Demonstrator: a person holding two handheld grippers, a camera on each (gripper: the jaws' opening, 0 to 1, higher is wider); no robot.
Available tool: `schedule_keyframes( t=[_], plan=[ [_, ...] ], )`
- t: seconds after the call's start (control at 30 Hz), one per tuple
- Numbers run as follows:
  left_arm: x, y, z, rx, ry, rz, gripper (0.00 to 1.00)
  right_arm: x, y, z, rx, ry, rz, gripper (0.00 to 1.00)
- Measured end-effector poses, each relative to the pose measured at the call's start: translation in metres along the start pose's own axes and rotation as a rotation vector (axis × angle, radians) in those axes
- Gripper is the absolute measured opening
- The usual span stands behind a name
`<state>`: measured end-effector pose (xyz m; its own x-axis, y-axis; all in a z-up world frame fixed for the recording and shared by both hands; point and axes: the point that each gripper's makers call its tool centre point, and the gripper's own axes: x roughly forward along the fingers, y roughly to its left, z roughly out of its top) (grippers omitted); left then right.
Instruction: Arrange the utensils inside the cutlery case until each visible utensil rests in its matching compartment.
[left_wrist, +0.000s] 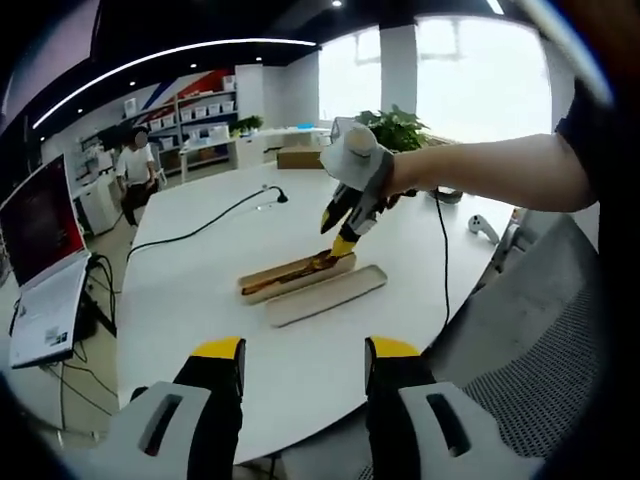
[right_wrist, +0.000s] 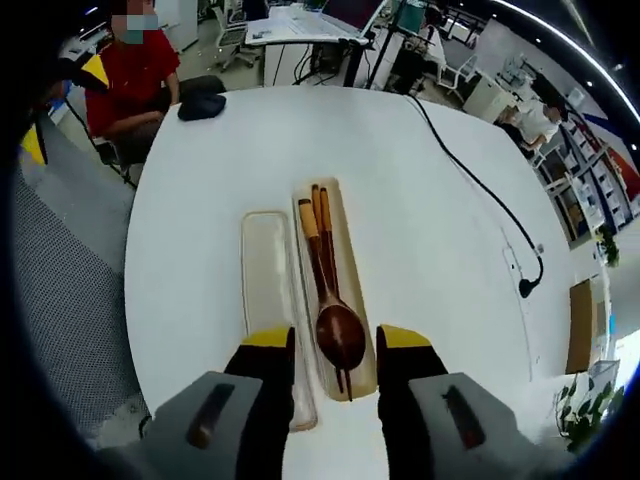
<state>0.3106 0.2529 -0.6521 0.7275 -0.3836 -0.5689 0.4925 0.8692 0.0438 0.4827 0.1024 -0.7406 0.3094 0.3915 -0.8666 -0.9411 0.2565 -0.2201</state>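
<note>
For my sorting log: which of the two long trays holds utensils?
The case half on the right in the right gripper view: the spoon and chopsticks lie inside. The lid beside it holds nothing.

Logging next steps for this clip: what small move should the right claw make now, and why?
Probably lower the right claw a little and close on the spoon. Its jaws stand open on either side of the spoon bowl, and the spoon lies over the chopsticks in the case, so it likely needs shifting. The lid lies beside it.
</note>
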Motion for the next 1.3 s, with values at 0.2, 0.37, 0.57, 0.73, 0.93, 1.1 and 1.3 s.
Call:
schedule_keyframes(
  t=[0.2,0.37,0.57,0.73,0.93,1.1,1.3],
  plan=[
    [-0.003,0.002,0.001,0.017,-0.008,0.024,0.49,-0.028,0.014,-0.016,0.020,-0.002,-0.026,0.32],
    [-0.004,0.001,0.000,0.031,-0.004,0.022,0.49,-0.052,0.022,-0.026,0.055,-0.020,-0.051,0.32],
    [-0.007,0.004,-0.003,0.047,0.002,0.042,0.50,-0.073,0.032,-0.035,0.065,-0.029,-0.075,0.32],
    [-0.008,0.006,-0.004,0.066,0.005,0.052,0.54,-0.094,0.049,-0.026,0.160,-0.122,-0.067,0.33],
    [-0.004,0.003,-0.014,0.059,0.052,0.038,0.59,-0.109,0.076,-0.010,0.170,-0.214,-0.039,0.33],
    [-0.006,0.006,-0.023,0.039,0.091,0.062,0.59,-0.102,0.086,-0.019,0.171,-0.222,-0.031,0.33],
    [-0.007,0.007,-0.026,0.065,0.110,0.081,0.59,-0.092,0.096,-0.027,0.160,-0.208,-0.016,0.33]
  ],
)
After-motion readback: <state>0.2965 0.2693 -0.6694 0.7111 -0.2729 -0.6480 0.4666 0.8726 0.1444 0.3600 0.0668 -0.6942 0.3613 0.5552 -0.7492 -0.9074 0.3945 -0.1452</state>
